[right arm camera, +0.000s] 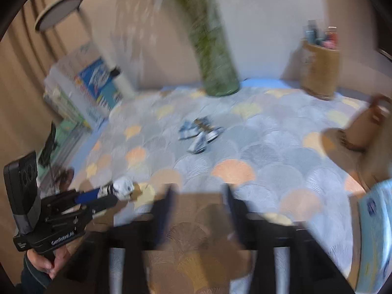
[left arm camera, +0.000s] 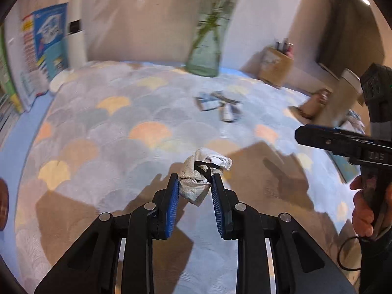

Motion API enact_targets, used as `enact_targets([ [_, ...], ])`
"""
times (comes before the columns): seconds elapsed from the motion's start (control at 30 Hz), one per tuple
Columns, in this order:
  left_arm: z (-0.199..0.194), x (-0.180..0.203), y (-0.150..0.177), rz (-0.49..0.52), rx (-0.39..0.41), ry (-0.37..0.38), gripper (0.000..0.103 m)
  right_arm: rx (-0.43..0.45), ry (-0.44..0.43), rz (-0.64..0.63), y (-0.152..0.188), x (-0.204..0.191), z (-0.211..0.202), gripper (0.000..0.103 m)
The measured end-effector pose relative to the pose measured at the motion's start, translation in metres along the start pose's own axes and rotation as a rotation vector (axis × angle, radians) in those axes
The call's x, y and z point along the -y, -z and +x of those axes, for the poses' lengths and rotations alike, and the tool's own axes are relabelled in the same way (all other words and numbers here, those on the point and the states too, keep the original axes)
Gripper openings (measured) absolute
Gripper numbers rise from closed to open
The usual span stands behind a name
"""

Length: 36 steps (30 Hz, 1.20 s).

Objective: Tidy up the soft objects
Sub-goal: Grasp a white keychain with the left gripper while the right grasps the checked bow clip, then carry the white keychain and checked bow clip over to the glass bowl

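My left gripper (left arm camera: 194, 178) is shut on a crumpled white cloth bundle with a black band (left arm camera: 193, 188), held above the scallop-patterned table cover (left arm camera: 110, 147). From the right wrist view, the same left gripper (right arm camera: 110, 196) shows at the lower left with the white bundle (right arm camera: 123, 187) at its tips. My right gripper (right arm camera: 199, 191) stands open with nothing between its fingers, only the table cover below; the picture is blurred. It also shows from the side, right gripper (left arm camera: 300, 134), in the left wrist view. A small pile of blue and white soft items (left arm camera: 218, 105) (right arm camera: 198, 134) lies mid-table.
A glass vase with green stems (left arm camera: 204, 56) (right arm camera: 218, 73) stands at the back. A woven pen holder (left arm camera: 274, 66) (right arm camera: 318, 71) and a tan bag (right arm camera: 362, 132) are to the right, printed boxes (left arm camera: 46, 49) (right arm camera: 93, 83) to the left, and a pale blue box (right arm camera: 374, 220) at the right edge.
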<state>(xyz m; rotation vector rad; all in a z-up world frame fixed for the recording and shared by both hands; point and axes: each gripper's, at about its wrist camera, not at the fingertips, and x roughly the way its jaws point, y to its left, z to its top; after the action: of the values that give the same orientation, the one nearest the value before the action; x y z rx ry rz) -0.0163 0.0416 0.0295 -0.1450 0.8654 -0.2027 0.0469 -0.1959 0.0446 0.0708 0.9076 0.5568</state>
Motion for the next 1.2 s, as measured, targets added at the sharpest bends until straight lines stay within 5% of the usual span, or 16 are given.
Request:
enact_targets([
  [0.03,0.003,-0.004,0.001,-0.015,0.001,-0.01,0.023,-0.001,0.002,-0.024,-0.004,-0.003,0.006,0.084],
  [0.07,0.006,-0.007,0.002,-0.024,0.002,-0.021,0.023,-0.002,0.001,-0.063,-0.009,-0.005,0.015,0.087],
  [0.2,0.012,-0.02,0.006,-0.083,0.018,-0.056,0.023,-0.055,0.047,-0.143,-0.023,-0.007,0.064,0.087],
  [0.4,0.012,-0.01,0.008,-0.032,0.035,-0.099,0.024,-0.064,0.026,-0.109,-0.056,0.007,0.114,0.087],
  [0.57,0.011,-0.006,0.01,-0.005,0.043,-0.121,0.024,-0.079,0.116,-0.177,-0.068,-0.007,0.139,0.087],
  [0.77,0.012,-0.002,0.01,0.008,0.046,-0.143,0.024,-0.036,0.116,-0.244,-0.058,-0.018,0.131,0.029],
  [0.9,0.008,0.0,0.011,0.016,0.065,-0.167,0.024,0.026,0.061,-0.271,-0.047,-0.028,0.111,0.028],
  [1.13,0.0,0.011,0.013,0.057,0.077,-0.162,0.023,-0.001,-0.013,-0.218,-0.006,-0.033,0.069,0.027],
  [1.2,-0.007,0.016,0.016,0.034,0.071,-0.095,0.023,-0.004,0.005,-0.21,0.01,-0.033,0.049,0.028],
])
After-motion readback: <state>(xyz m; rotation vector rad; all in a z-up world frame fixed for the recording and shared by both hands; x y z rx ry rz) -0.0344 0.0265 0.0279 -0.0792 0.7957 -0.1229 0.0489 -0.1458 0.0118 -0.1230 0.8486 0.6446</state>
